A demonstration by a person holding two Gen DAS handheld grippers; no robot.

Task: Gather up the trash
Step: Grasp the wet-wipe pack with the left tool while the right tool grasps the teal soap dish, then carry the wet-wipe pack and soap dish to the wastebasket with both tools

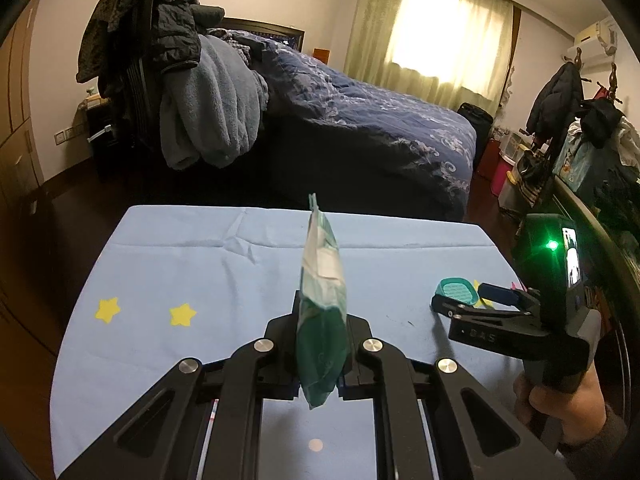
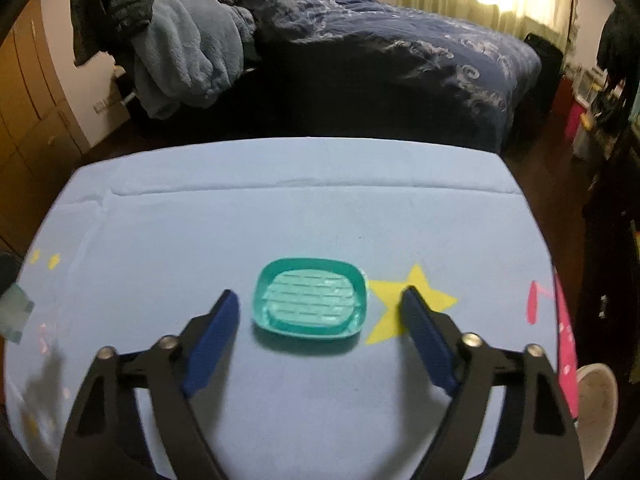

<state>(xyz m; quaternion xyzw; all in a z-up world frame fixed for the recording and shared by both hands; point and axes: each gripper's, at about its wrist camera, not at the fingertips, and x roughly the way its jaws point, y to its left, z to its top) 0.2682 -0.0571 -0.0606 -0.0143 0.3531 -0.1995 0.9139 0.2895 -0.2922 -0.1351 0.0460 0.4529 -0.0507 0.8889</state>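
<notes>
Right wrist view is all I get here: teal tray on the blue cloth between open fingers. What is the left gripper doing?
Observer: The left gripper is shut on a green and white packet, held on edge above the table.
Operator: Where is the right gripper relative to it?
Observer: The right gripper is off to its right, tips at the teal tray, jaws open.
Operator: Who holds it?
Observer: A bare hand with a grey sleeve cuff grips its handle.
</notes>
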